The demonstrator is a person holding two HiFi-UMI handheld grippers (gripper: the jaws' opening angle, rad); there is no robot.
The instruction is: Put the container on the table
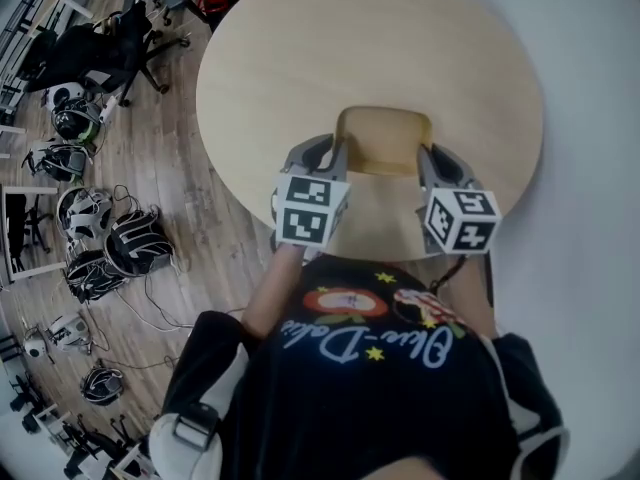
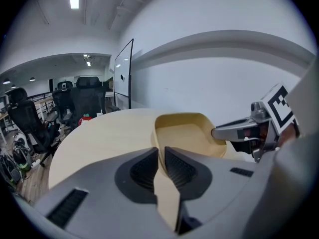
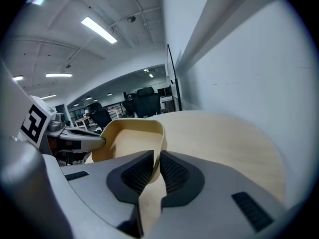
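Only writing I can spot is cursive lettering on the black shirt [image 1: 330,408], bottom middle of the head view (upside down, can't really read it).

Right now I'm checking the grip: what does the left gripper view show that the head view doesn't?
Only the left gripper view: the left gripper shut on the container's side wall, plus a whiteboard. Only the head view: the person's black shirt and gear on the wooden floor. Both: the container, round table and right gripper.

Tan open-topped container [image 1: 385,146], upright, at the near edge of the pale round table [image 1: 330,58].
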